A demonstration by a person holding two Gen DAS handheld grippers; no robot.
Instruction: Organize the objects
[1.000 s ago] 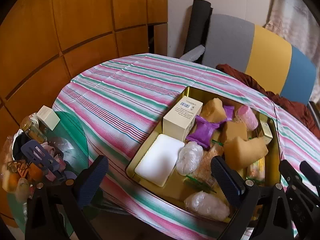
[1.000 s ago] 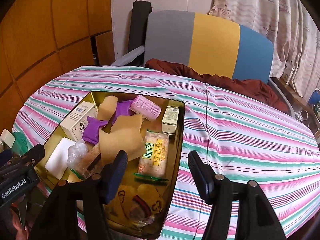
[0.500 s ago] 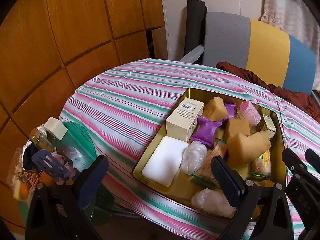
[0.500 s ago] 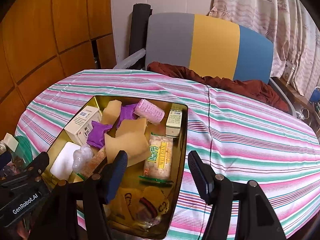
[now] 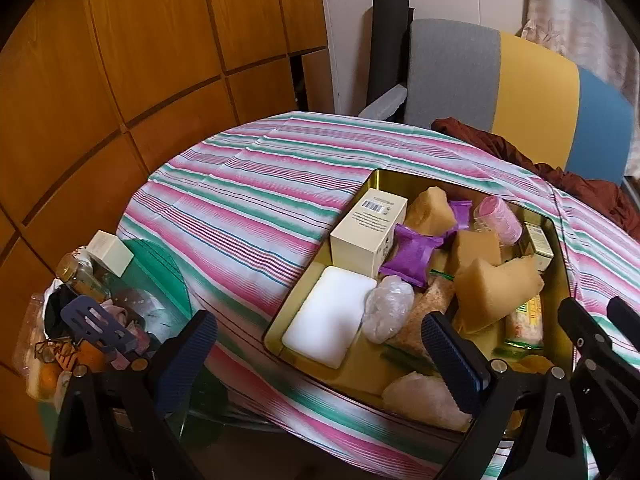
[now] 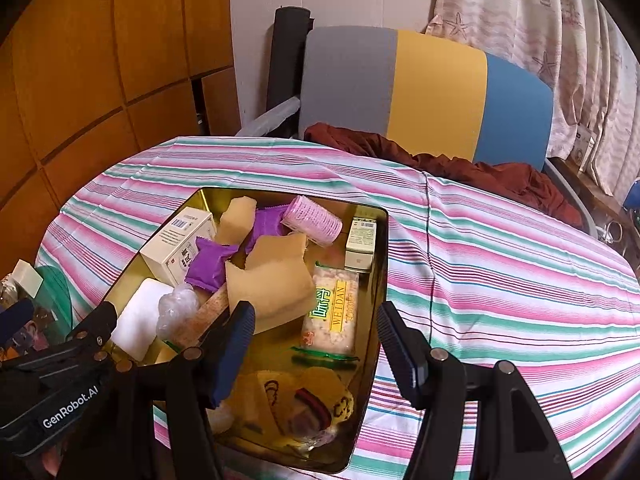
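Note:
A gold tin tray [image 5: 366, 196] [image 6: 382, 280] sits on the striped tablecloth, full of small items: a cream box [image 5: 366, 230] [image 6: 176, 240], purple packets [image 5: 412, 254] [image 6: 208, 268], tan sponges [image 5: 494, 294] [image 6: 272, 280], a pink roller [image 5: 500, 220] [image 6: 314, 220], a white block [image 5: 330, 322] [image 6: 140, 318] and a snack bag [image 6: 332, 312]. My left gripper [image 5: 320, 356] is open and empty above the tray's near left corner. My right gripper [image 6: 316, 344] is open and empty above the tray's near end.
A round table with a striped cloth [image 6: 500, 264] fills both views. A grey, yellow and blue chair [image 6: 424, 92] with a brown cloth [image 6: 460, 164] stands behind it. A cluttered green side table [image 5: 100, 312] lies at the left, wooden panels [image 5: 120, 60] beyond.
Both grippers have drawn back and risen a little, so the tray looks smaller and more of the table shows. Both stay open and empty. Nothing in the tray has moved.

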